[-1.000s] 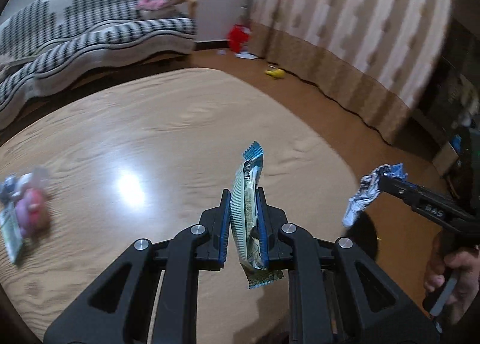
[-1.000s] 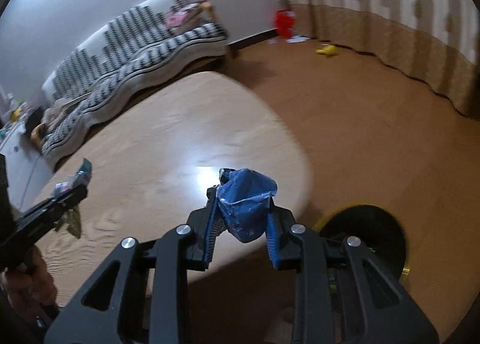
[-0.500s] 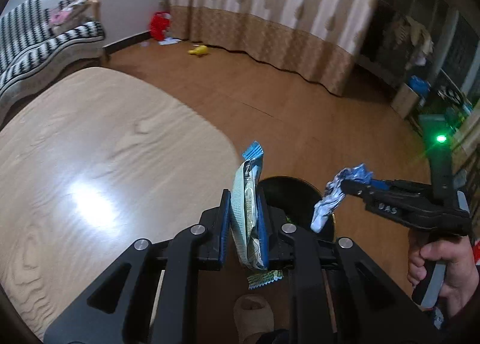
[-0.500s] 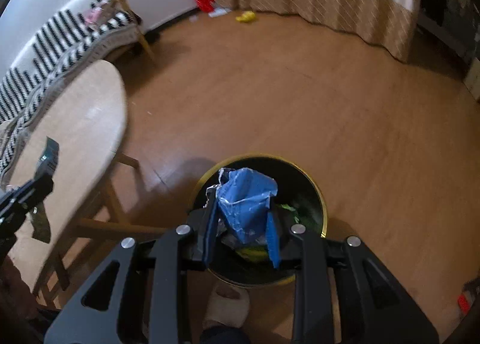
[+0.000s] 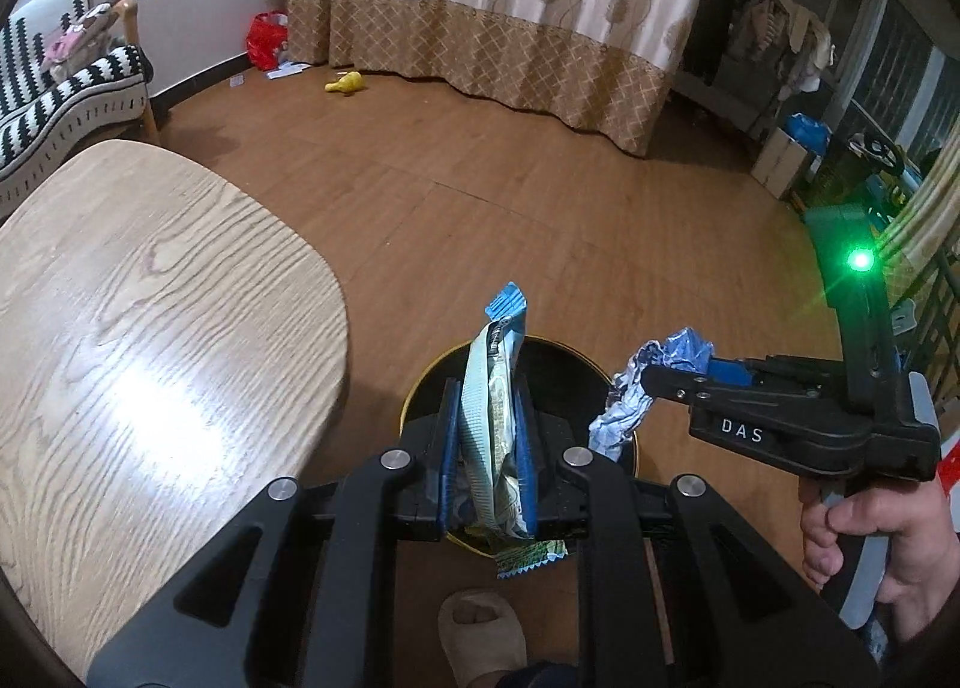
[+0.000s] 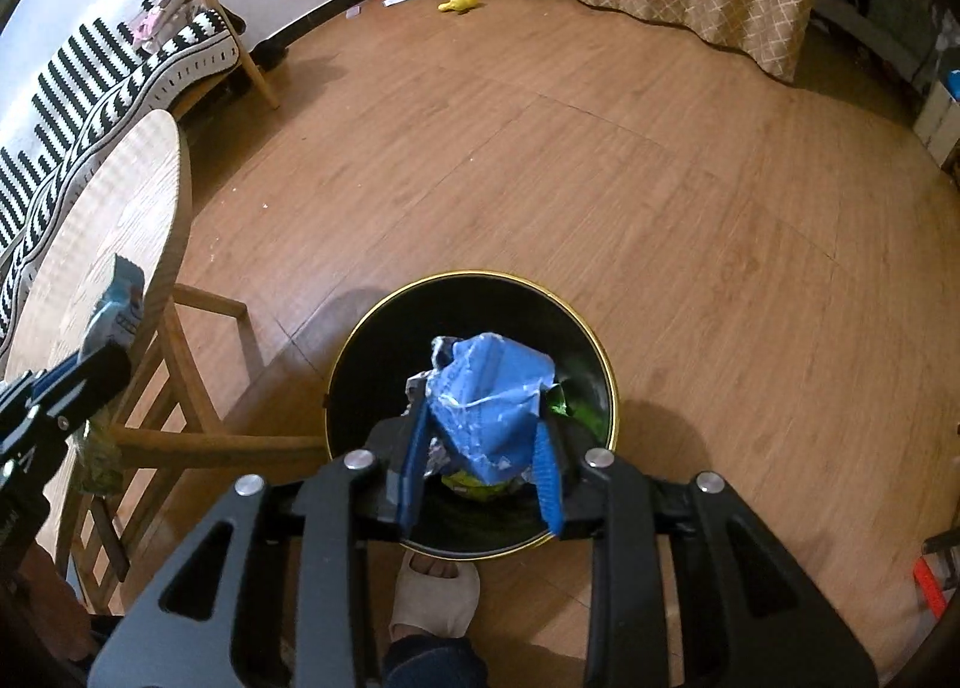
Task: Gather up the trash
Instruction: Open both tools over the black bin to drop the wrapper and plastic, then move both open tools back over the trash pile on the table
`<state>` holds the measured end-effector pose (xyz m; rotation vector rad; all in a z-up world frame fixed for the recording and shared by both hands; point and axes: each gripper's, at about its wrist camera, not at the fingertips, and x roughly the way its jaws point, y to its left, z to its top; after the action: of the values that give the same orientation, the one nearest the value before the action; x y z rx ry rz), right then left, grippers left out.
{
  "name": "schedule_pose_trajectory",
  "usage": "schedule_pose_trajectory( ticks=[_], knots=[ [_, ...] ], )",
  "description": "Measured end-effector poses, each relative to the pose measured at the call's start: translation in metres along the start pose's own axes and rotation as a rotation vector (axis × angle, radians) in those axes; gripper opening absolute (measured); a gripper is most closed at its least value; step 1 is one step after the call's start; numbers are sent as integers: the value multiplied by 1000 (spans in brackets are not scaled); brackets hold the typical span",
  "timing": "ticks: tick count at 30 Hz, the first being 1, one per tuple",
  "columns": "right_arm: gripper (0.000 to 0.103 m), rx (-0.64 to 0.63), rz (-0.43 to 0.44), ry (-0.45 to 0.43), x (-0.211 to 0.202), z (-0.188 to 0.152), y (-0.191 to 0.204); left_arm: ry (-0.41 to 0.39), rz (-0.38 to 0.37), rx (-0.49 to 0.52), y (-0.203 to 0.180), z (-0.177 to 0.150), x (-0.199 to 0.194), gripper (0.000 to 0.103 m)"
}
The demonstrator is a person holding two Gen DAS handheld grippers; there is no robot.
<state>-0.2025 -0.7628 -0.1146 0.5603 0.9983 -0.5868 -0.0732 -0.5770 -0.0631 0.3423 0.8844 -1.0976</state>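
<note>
Wrappers poised over the bin

Hovering above the black gold-rimmed waste bin (image 6: 606, 364) on the floor just beside the round wooden table (image 5: 150, 328), with both tools loaded. Left gripper (image 5: 486, 448) clamping a pale green snack packet (image 5: 495, 418) upright by its middle, lower end dangling over the bin's near rim, probably so that opening the jaws drops it straight in. Right gripper (image 6: 483, 448) pinching a crumpled blue wrapper (image 6: 489, 394) directly above the bin's mouth, over green and yellow packaging already lying inside. Judging the step as release: both pieces lined up over the opening, neither let go yet. Standing with a slippered foot (image 6: 435, 592) touching the bin's near side.
</note>
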Motion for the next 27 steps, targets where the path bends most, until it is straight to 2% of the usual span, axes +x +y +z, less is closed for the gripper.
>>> schedule_pose_trajectory(
  ticks=[1,3,17,22,23,24,25,26,27],
  knots=[
    [54,5,-3,-2,0,0,0,1,-1,0,-1,-2,0,16],
    [71,16,-11,-25,-3,-1,-1,6,-4,1,-2,-2,2,16],
    [74,88,-39,-70,-12,-2,-22,42,-36,8,-17,-1,25,16],
    [78,127,-49,-88,-17,-4,-33,60,-62,7,-23,-1,38,18],
    [78,131,-51,-92,-18,-4,-34,64,-63,7,-24,-1,40,26],
    [78,136,-53,-96,-19,-4,-35,67,-64,8,-25,-1,41,44],
    [78,140,-55,-101,-20,-4,-36,60,-61,7,-25,-1,41,53],
    [78,142,-56,-103,-21,-4,-37,48,-60,6,-26,-2,39,61],
    [78,144,-55,-105,-22,-4,-38,36,-57,8,-27,-1,38,63]
  ],
)
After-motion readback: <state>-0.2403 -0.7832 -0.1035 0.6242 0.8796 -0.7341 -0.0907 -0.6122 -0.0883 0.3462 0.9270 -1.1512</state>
